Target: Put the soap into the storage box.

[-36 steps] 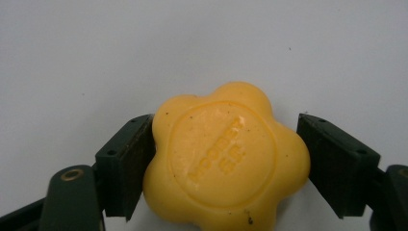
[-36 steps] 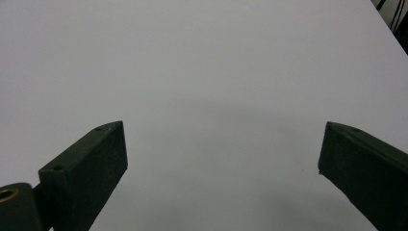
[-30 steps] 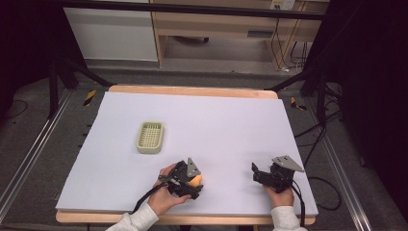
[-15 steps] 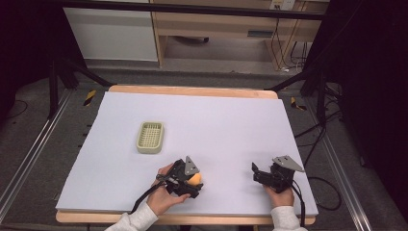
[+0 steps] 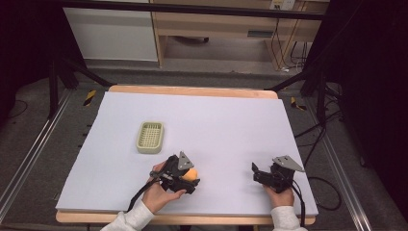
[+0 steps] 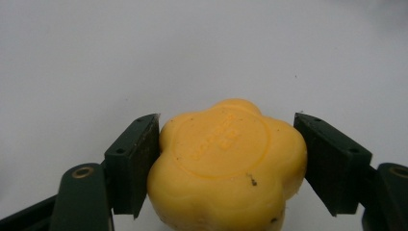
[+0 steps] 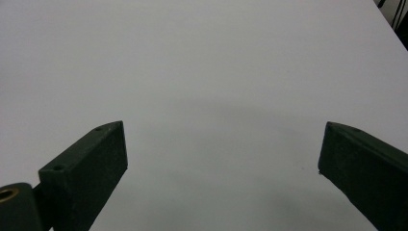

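Moved: we see the left tongs (image 5: 191,179) closed in a little further on the yellow soap (image 5: 191,173) since the earlier frames; hand barely shifted, right side unchanged.
Left tongs: in the left gripper view (image 6: 226,161) we see both pads touching the soap's sides, one at 9 o'clock, one at 3 o'clock; jaws narrowed, soap held between them.
Soap: flower-shaped yellow bar (image 6: 230,166), round stamped face up, a few dark specks; sits on the surface near the front edge, at about 7 o'clock from the surface's middle.
Right tongs: jaws spread wide (image 7: 223,161), nothing between them, bare white surface (image 7: 202,72) under them; in the high view they rest (image 5: 256,172) at about 5 o'clock, pointing toward 9 o'clock.
Basket: small pale green basket (image 5: 149,136) at about 10 o'clock from the soap, apart from it, nothing in it that we can make out.
Hands: left hand (image 5: 161,193) and right hand (image 5: 280,195) come in from 6 o'clock, white sleeves.
Surface: white sheet (image 5: 216,120) on a wood-edged top.
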Tool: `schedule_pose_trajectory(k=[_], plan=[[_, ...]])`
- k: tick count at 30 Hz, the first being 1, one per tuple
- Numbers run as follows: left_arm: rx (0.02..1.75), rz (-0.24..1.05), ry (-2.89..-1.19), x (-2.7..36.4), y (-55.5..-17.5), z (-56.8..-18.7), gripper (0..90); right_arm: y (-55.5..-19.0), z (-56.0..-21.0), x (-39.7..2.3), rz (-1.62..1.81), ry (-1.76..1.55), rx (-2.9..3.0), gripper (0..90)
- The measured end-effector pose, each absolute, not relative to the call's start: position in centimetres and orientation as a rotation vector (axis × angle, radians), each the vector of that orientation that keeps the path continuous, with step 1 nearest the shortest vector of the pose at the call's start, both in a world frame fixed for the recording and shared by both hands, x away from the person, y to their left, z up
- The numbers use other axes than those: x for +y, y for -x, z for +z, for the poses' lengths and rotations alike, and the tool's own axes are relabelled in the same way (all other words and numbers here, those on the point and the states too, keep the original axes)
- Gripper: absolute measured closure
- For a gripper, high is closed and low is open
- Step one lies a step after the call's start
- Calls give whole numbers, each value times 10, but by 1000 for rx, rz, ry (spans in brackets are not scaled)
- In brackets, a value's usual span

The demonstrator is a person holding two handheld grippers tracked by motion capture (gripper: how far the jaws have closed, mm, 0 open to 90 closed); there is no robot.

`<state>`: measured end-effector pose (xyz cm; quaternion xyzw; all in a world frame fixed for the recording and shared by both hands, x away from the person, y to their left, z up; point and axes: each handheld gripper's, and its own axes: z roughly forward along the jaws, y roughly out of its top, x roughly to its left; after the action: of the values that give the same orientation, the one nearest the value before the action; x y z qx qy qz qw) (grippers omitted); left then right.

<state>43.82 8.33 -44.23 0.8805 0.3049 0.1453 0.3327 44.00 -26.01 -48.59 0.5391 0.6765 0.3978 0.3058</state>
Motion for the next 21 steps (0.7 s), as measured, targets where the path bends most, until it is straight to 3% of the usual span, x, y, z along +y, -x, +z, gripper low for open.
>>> schedule_pose_trajectory(k=[21], plan=[[868,425,-2183,111,-444,-414,263,-440,-486,-260,1052,-1426,1791,37]])
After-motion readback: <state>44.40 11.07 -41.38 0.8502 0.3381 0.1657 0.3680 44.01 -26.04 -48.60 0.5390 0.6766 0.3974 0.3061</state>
